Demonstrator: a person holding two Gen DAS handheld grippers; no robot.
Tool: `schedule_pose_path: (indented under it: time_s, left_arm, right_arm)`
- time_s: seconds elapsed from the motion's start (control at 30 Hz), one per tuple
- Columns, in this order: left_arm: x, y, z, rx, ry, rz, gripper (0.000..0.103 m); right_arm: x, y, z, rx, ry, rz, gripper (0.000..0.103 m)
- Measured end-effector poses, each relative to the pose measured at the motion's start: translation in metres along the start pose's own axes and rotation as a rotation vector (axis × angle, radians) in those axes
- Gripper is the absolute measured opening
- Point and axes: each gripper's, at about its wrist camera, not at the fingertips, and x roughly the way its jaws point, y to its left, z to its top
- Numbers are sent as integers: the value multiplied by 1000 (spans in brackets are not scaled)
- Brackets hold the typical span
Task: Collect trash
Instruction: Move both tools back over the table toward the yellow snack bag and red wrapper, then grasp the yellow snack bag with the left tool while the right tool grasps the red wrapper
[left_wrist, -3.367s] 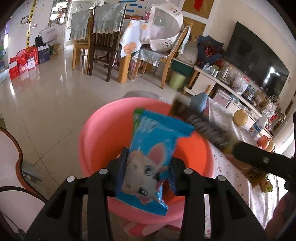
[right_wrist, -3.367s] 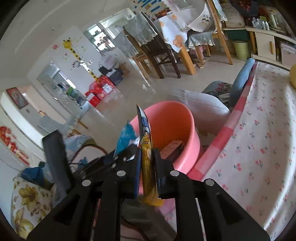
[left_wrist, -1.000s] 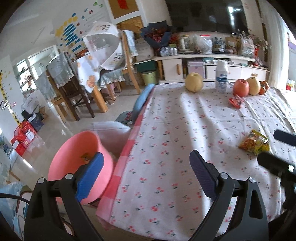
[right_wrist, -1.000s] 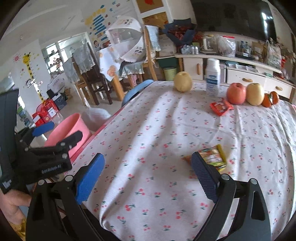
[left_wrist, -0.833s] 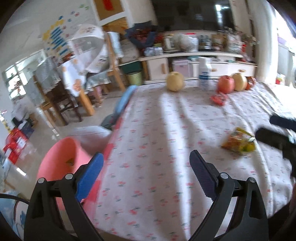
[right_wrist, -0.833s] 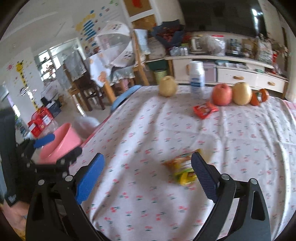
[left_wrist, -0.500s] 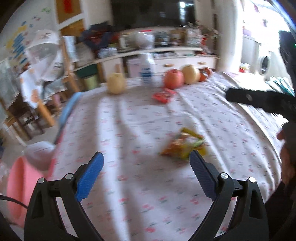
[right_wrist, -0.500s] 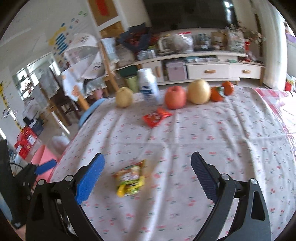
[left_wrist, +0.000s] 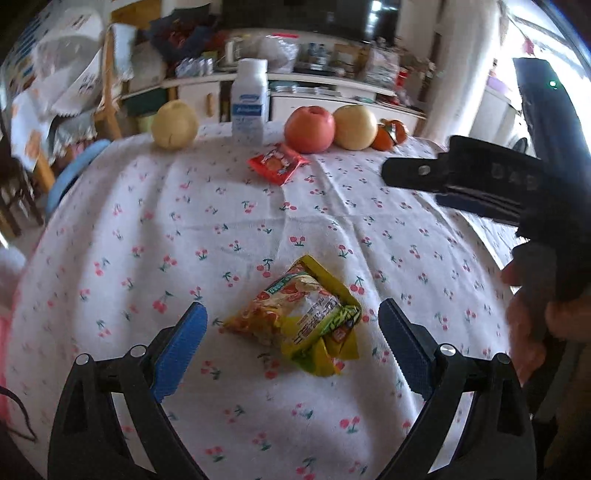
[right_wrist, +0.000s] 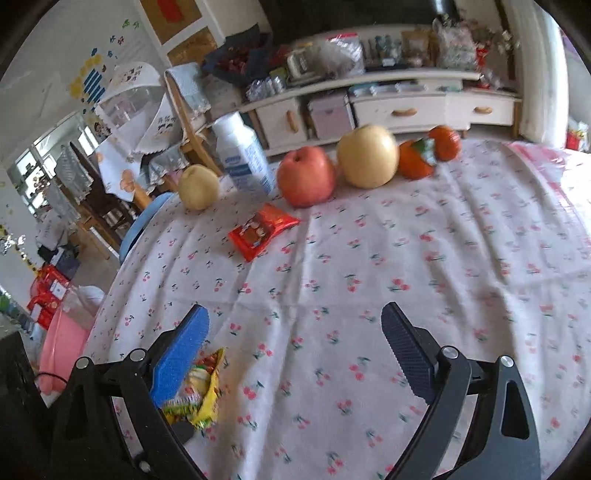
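Observation:
A crumpled yellow snack wrapper (left_wrist: 300, 320) lies on the cherry-print tablecloth (left_wrist: 184, 229), between the spread fingers of my left gripper (left_wrist: 291, 345), which is open just above it. A red snack packet (left_wrist: 277, 163) lies farther back near the fruit. In the right wrist view the right gripper (right_wrist: 293, 349) is open over bare cloth, with the yellow wrapper (right_wrist: 197, 391) half hidden behind its left finger and the red packet (right_wrist: 260, 229) ahead. The pink bin (right_wrist: 61, 356) stands off the table's left edge.
Along the far edge stand a pale pear (right_wrist: 198, 187), a white bottle (right_wrist: 243, 158), a red apple (right_wrist: 306, 176), a yellow apple (right_wrist: 367, 156) and oranges (right_wrist: 428, 151). A hand (left_wrist: 532, 314) holds the right gripper's body (left_wrist: 480, 177) at the right. A blue chair back (right_wrist: 138, 225) sits at the left.
Both grippers released their wrappers at the pink bin and swung back over the table. The left one has closed in on the yellow wrapper; the right faces the red packet.

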Motion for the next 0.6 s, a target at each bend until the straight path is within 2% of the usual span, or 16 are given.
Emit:
schedule_pose_path:
  time_s: [0.07, 0.17, 0.5, 0.6]
  left_arm:
    - [4, 1, -1, -27, -10, 28, 94]
    - [7, 8, 1, -84, -26, 28, 94]
    - [15, 17, 4, -136, -22, 5, 94]
    - [21, 20, 4, -166, -7, -27, 94]
  right_arm:
    - [11, 5, 4, -14, 17, 21, 93]
    - [26, 15, 10, -68, 25, 31, 93]
    - [79, 28, 36, -178, 51, 45, 93]
    - [92, 29, 45, -209, 52, 26, 93]
